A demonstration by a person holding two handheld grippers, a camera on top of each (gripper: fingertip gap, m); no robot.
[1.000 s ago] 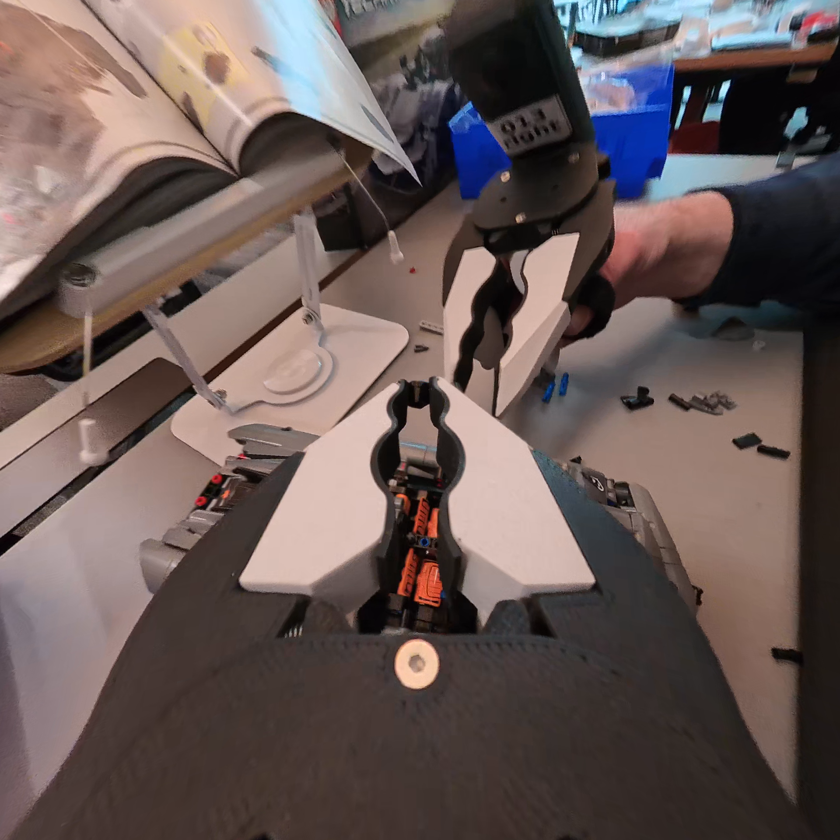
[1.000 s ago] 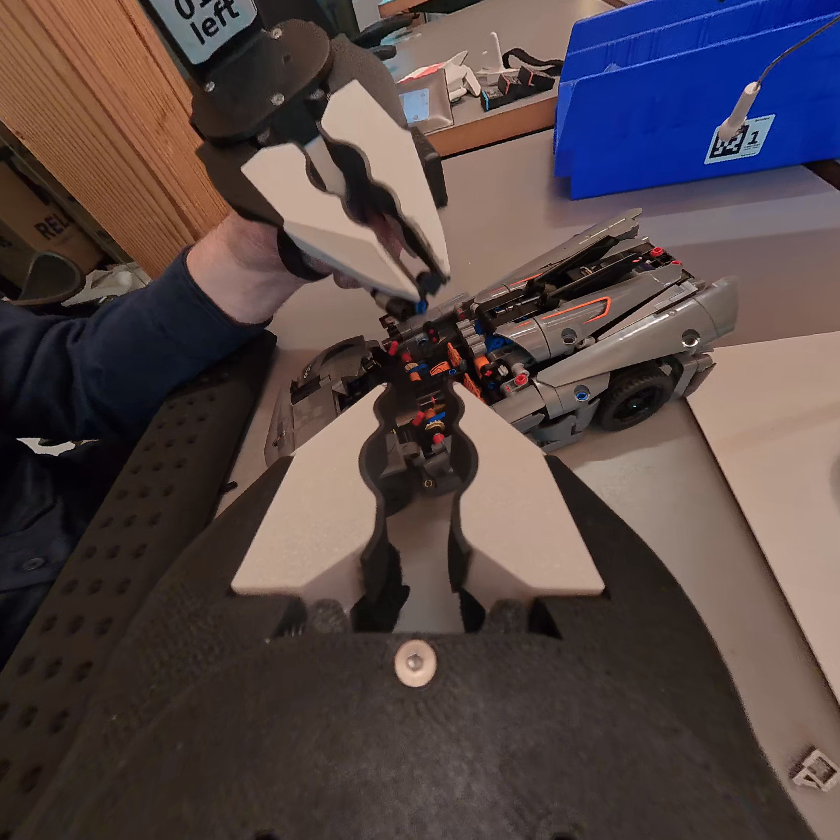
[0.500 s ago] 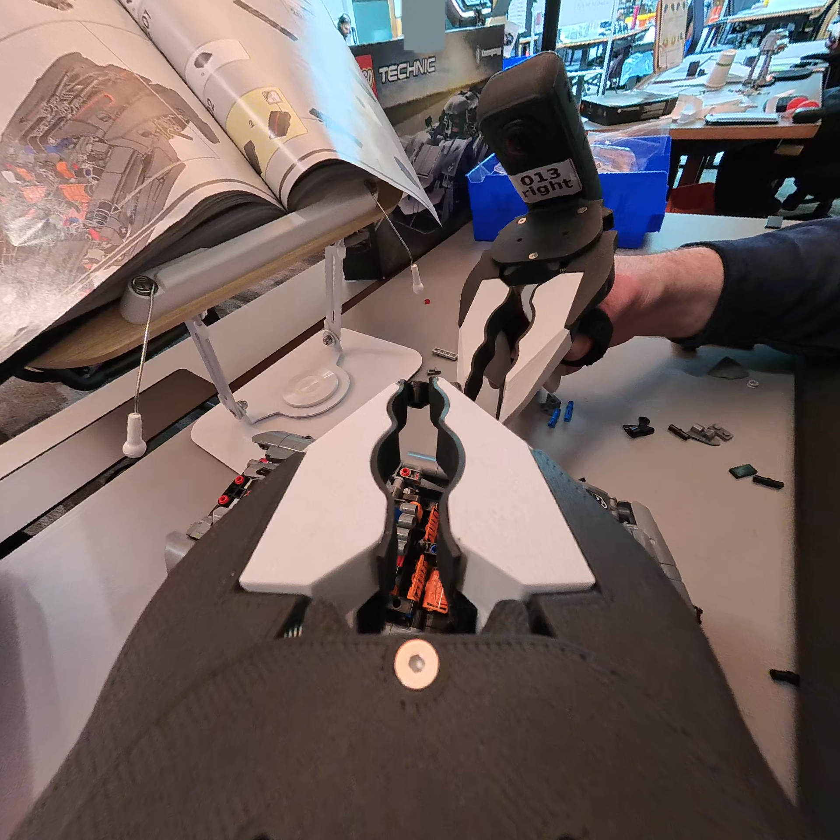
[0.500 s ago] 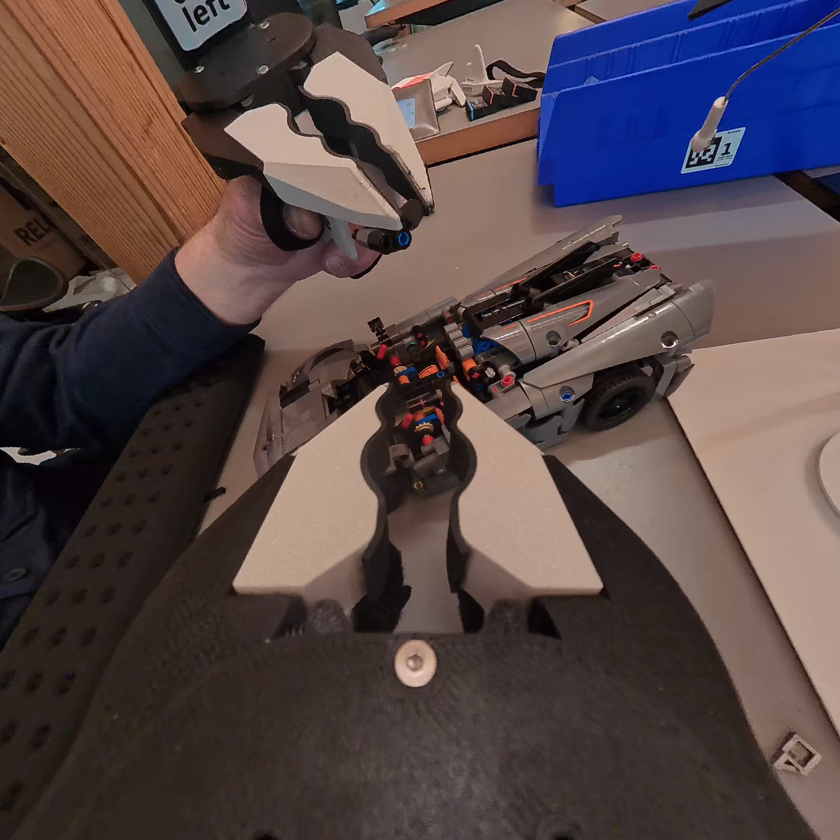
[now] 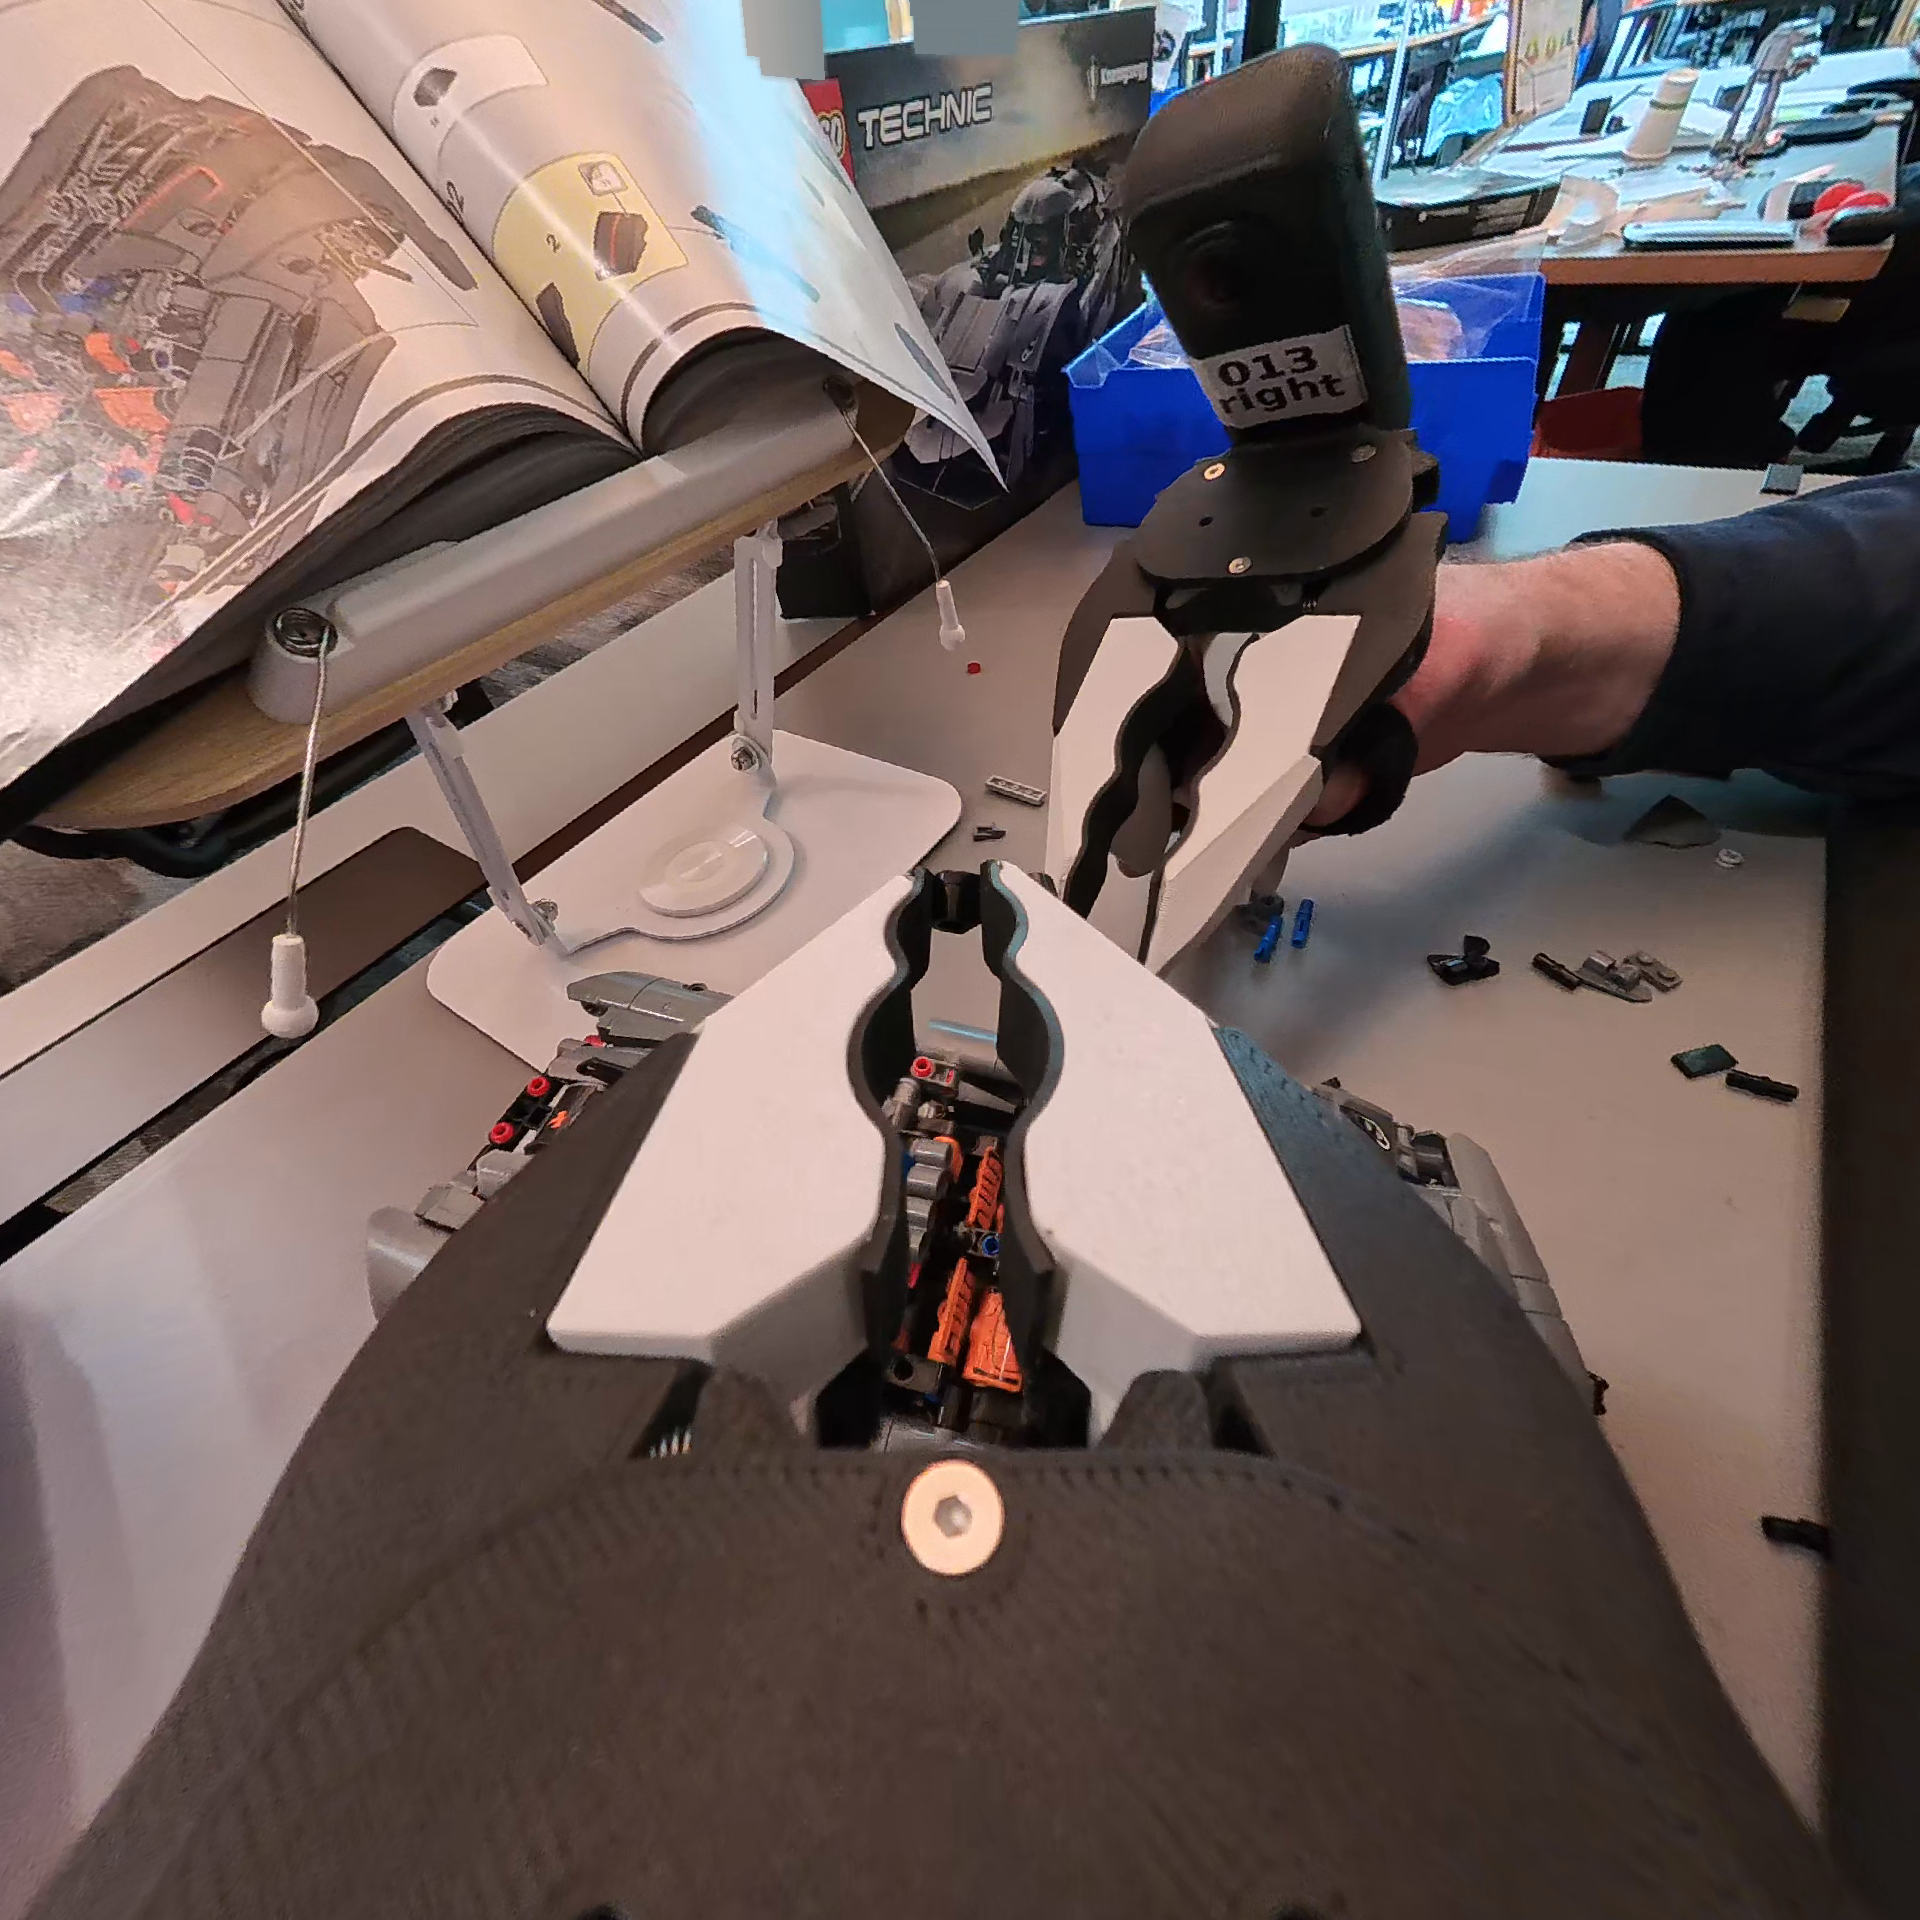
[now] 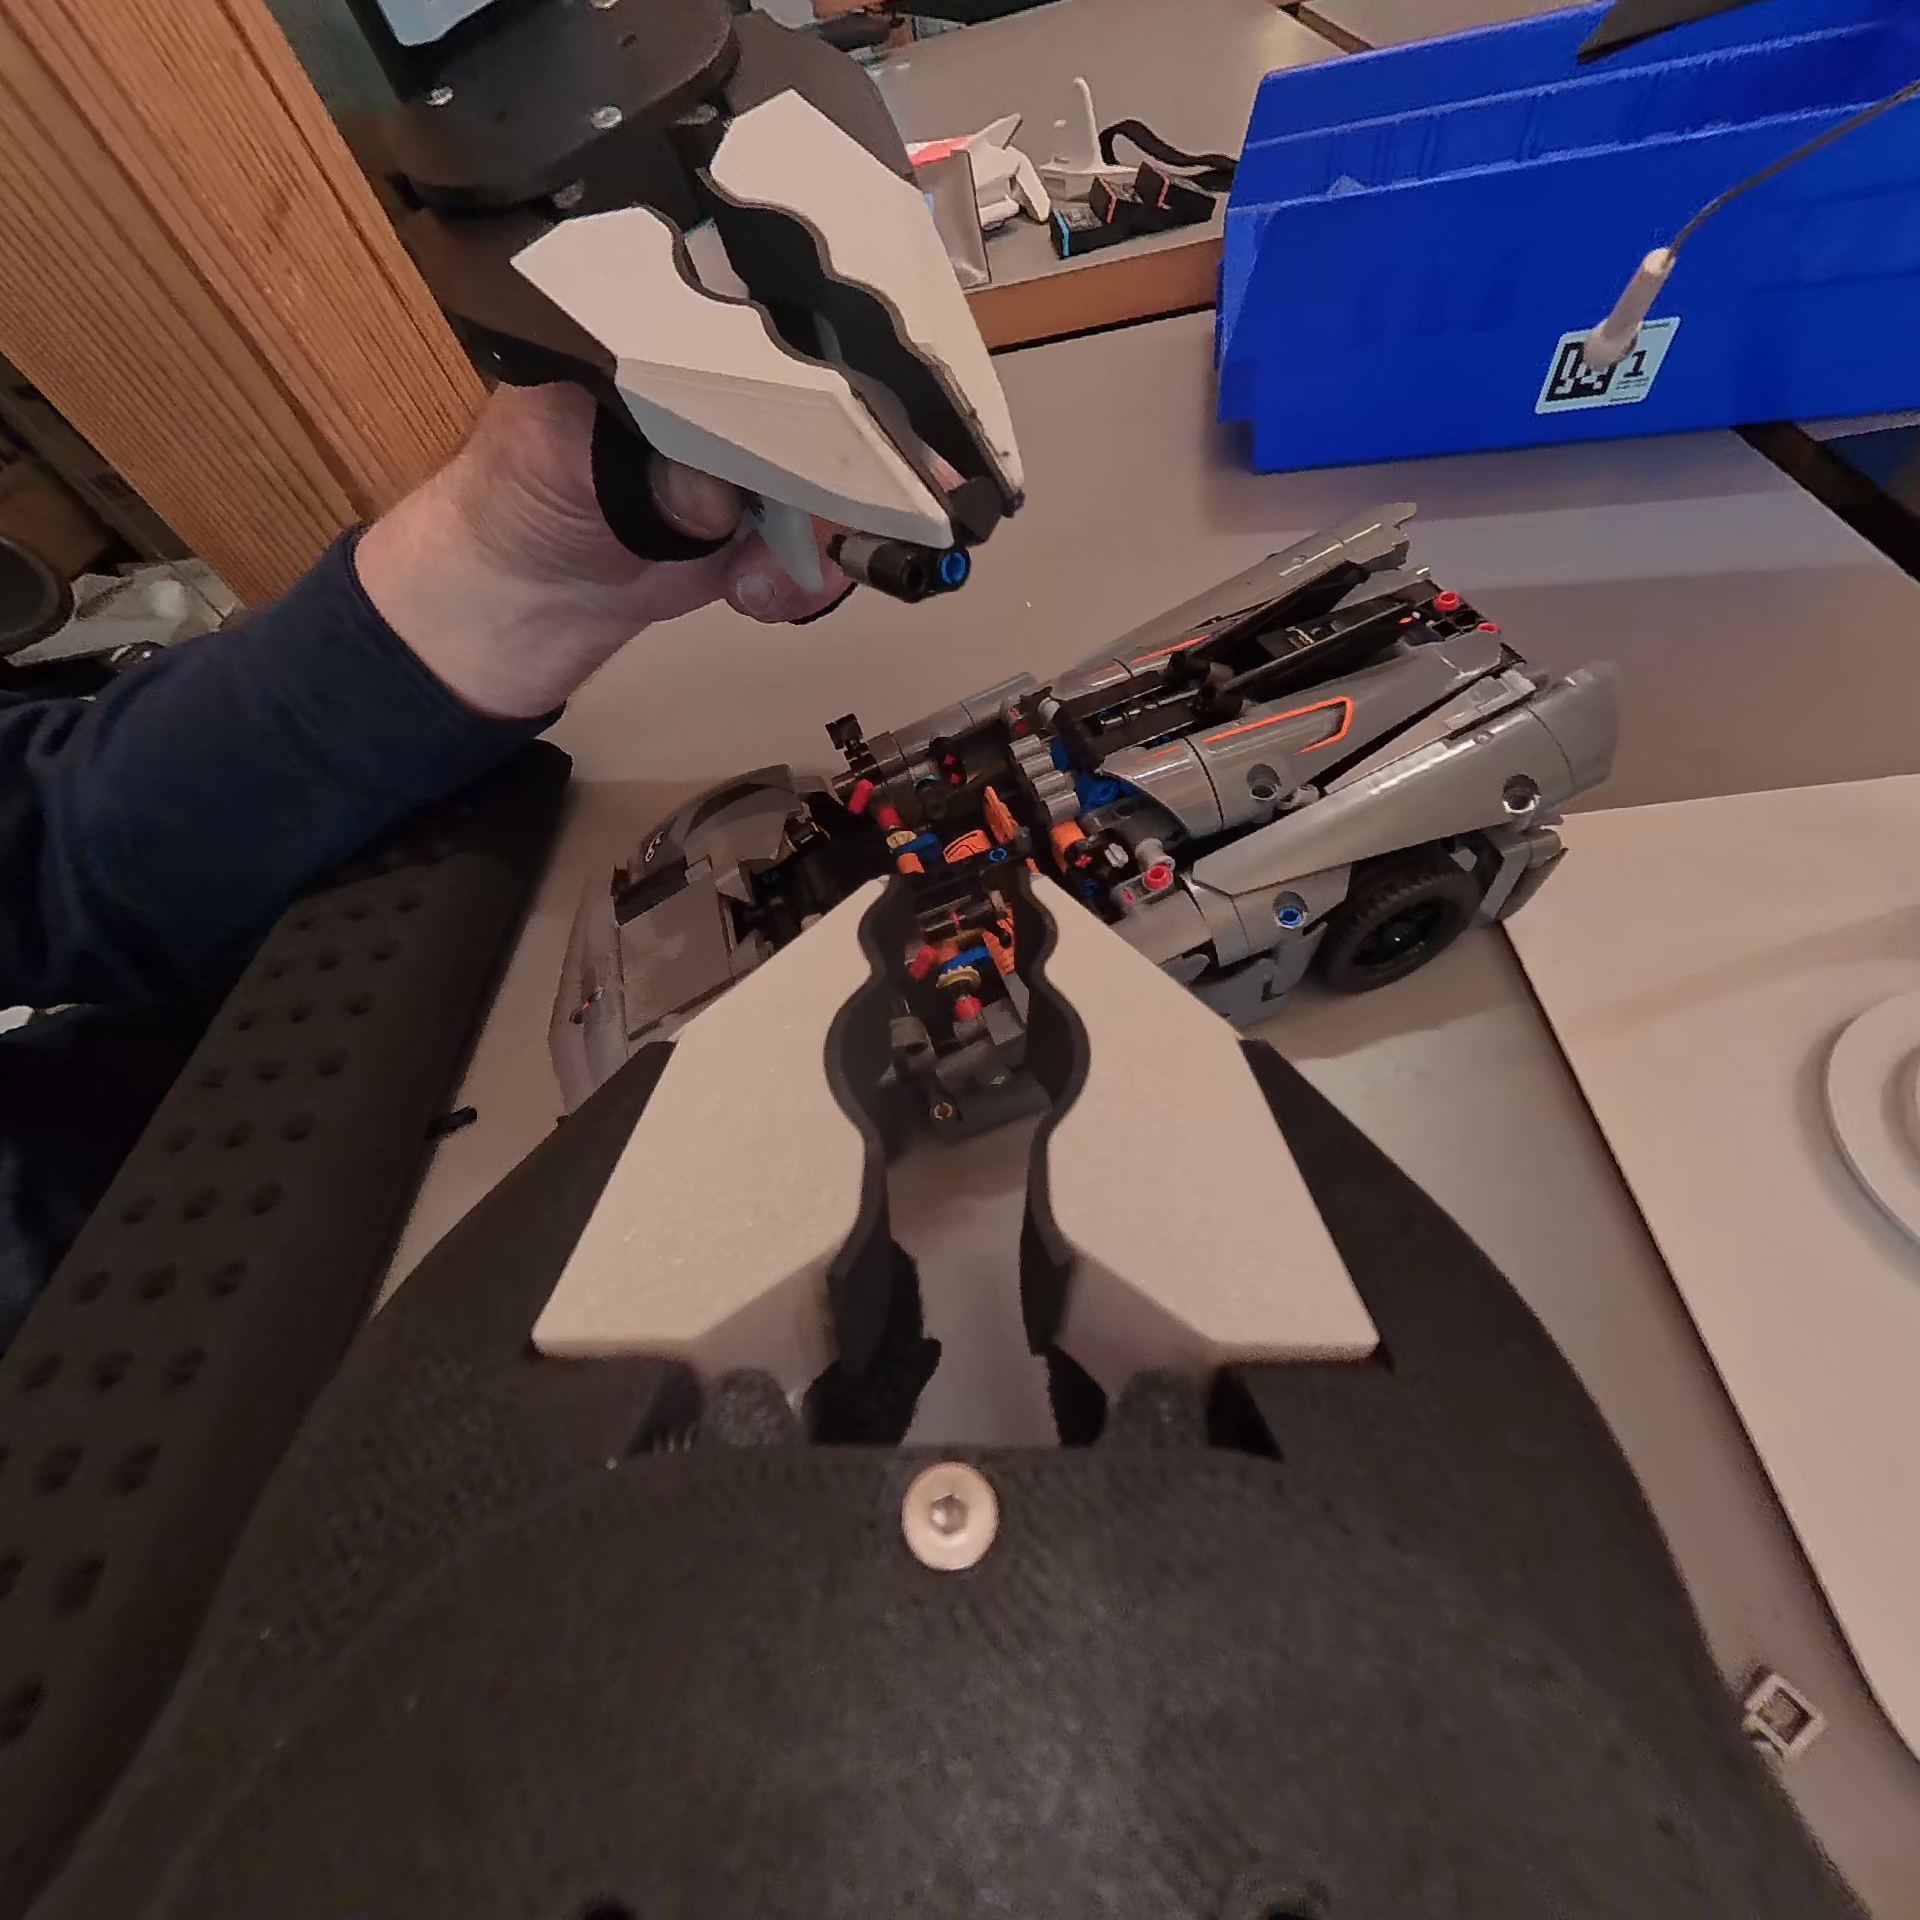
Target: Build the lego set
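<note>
The left claw [image 6: 961, 525] is up in the air, its white wedge fingers [image 5: 790, 1122] pinched tight on a small black connector piece with a blue pin end [image 6: 914, 566], which pokes out just under the tips. Directly below that claw sits the grey lego car with orange trim and black wheels [image 6: 1299, 790], flat on the pale grey table [image 6: 1403, 1143], its open middle showing red, blue and orange parts.

The right claw [image 6: 961, 904] comes in low from the near side, jaws parted with a clear gap between them and nothing held, tips right at the car's exposed centre; whether they touch it cannot be told. Seen from the left wrist view, this right claw [image 5: 1117, 914] stands just beyond the left claw's tips, pointing down at the table.

Past it to the right lie 2 small blue pins [image 5: 1283, 925] and scattered dark loose pieces [image 5: 1579, 971]. Up to the left, an open instruction booklet [image 5: 364, 260] rests on a white stand [image 5: 831, 821]. A blue plastic bin [image 6: 1558, 229] sits well behind the car.
</note>
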